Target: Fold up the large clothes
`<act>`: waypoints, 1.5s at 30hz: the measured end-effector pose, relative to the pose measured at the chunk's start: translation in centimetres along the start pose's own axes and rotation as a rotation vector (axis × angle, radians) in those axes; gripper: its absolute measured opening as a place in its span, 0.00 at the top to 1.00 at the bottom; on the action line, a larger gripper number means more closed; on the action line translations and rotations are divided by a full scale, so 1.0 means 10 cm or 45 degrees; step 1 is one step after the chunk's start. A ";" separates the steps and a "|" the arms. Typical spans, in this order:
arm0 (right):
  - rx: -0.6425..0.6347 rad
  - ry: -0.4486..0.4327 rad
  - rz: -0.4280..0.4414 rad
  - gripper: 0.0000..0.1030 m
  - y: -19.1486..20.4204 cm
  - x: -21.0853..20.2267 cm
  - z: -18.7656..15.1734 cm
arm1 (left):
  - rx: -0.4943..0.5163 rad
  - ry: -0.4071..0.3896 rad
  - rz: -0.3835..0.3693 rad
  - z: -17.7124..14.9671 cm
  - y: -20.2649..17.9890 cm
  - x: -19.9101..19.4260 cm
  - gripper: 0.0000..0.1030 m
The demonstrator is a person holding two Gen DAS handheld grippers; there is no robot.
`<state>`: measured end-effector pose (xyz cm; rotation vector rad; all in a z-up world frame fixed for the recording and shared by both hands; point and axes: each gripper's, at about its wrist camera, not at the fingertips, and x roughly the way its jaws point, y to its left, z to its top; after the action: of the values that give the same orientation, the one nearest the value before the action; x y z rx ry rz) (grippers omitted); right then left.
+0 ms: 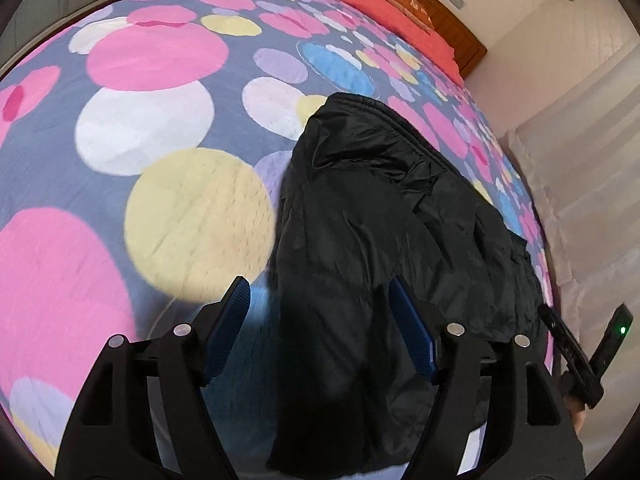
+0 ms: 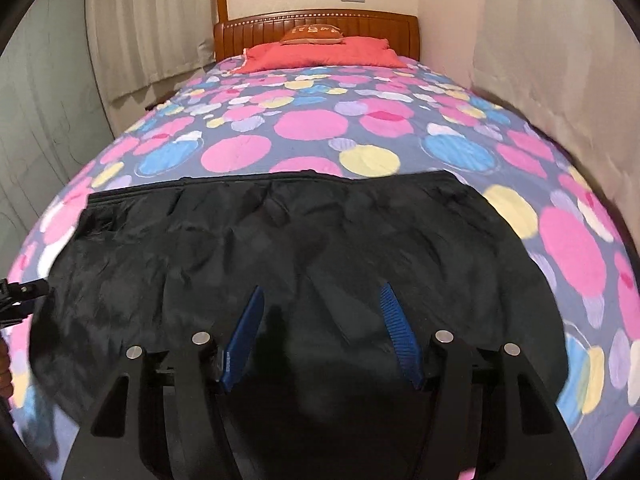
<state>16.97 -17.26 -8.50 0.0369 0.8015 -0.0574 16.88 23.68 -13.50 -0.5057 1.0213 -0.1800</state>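
A large black jacket (image 2: 304,240) lies spread across the near part of a bed with a coloured-dot cover (image 2: 312,124). In the left wrist view the jacket (image 1: 380,208) runs away from me, its near end between my fingers. My left gripper (image 1: 318,292) is open, its blue pads on either side of the jacket's near edge without closing on it. My right gripper (image 2: 322,294) is open and empty, held just above the middle of the jacket. The right gripper also shows at the right edge of the left wrist view (image 1: 580,352).
A red pillow (image 2: 320,54) with a small brown cushion (image 2: 316,34) lies by the wooden headboard (image 2: 316,20). Curtains (image 2: 132,24) hang on the left, a pale wall (image 2: 520,40) runs close along the bed's right side. The dotted cover (image 1: 120,120) stretches left of the jacket.
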 end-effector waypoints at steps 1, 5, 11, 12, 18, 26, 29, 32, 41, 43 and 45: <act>-0.016 0.006 -0.027 0.41 0.05 0.07 0.01 | 0.002 0.007 0.002 0.01 0.00 0.03 0.30; -0.039 0.106 -0.080 0.41 0.16 0.43 -0.05 | -0.001 0.036 -0.014 0.07 0.01 0.16 0.30; -0.074 0.085 -0.123 0.40 0.21 0.59 -0.20 | 0.013 0.071 -0.048 0.13 -0.01 0.31 0.25; -0.071 0.082 -0.121 0.40 0.21 0.59 -0.21 | 0.013 0.076 -0.057 0.13 -0.02 0.33 0.25; -0.062 0.073 -0.111 0.40 0.21 0.61 -0.22 | 0.002 0.139 -0.127 0.15 -0.03 0.51 0.20; -0.061 0.069 -0.113 0.39 0.21 0.62 -0.22 | 0.107 0.163 -0.089 0.14 -0.14 0.62 0.15; -0.063 0.069 -0.114 0.39 0.20 0.63 -0.20 | 0.156 0.160 -0.081 0.10 -0.20 0.62 0.18; -0.062 0.068 -0.113 0.39 0.21 0.63 -0.20 | 0.178 0.157 -0.086 0.08 -0.22 0.62 0.21; -0.062 0.070 -0.118 0.39 0.21 0.64 -0.19 | 0.219 0.136 -0.090 0.06 -0.26 0.62 0.31; -0.065 0.069 -0.118 0.39 0.21 0.64 -0.19 | 0.215 0.138 -0.099 0.06 -0.29 0.64 0.34; -0.066 0.068 -0.118 0.39 0.20 0.64 -0.19 | 0.212 0.136 -0.102 0.05 -0.29 0.65 0.36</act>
<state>20.20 -15.37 -14.36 -0.0479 0.8574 -0.1239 20.95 18.86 -16.83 -0.3885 1.0800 -0.3637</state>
